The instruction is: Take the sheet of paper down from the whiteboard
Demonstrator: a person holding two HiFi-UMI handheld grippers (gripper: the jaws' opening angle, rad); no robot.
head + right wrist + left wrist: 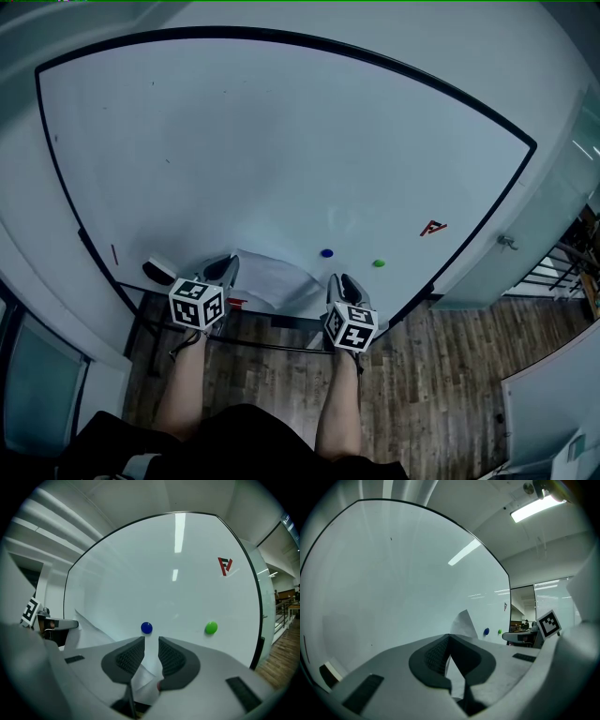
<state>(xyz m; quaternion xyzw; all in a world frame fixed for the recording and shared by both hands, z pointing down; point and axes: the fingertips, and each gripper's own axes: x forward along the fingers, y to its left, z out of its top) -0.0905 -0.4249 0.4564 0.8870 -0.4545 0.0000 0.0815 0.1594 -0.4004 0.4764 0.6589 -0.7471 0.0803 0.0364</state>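
Observation:
The white sheet of paper [270, 279] hangs curled at the bottom of the whiteboard [281, 150], between my two grippers. My left gripper [228, 266] holds the sheet's left side; in the left gripper view its jaws [449, 637] are closed together on the paper [464, 623]. My right gripper [343, 281] is at the sheet's right edge. In the right gripper view a fold of the paper [149, 672] lies between the jaws of that gripper [151, 640], which stand apart with a visible gap. A blue magnet [146, 628] sits on the board just above them.
A green magnet [379, 263] and a red logo sticker [432, 228] are on the board to the right. An eraser [159, 270] rests on the board's tray at the left. Wooden floor [441, 375] lies below, and a glass wall [553, 216] is to the right.

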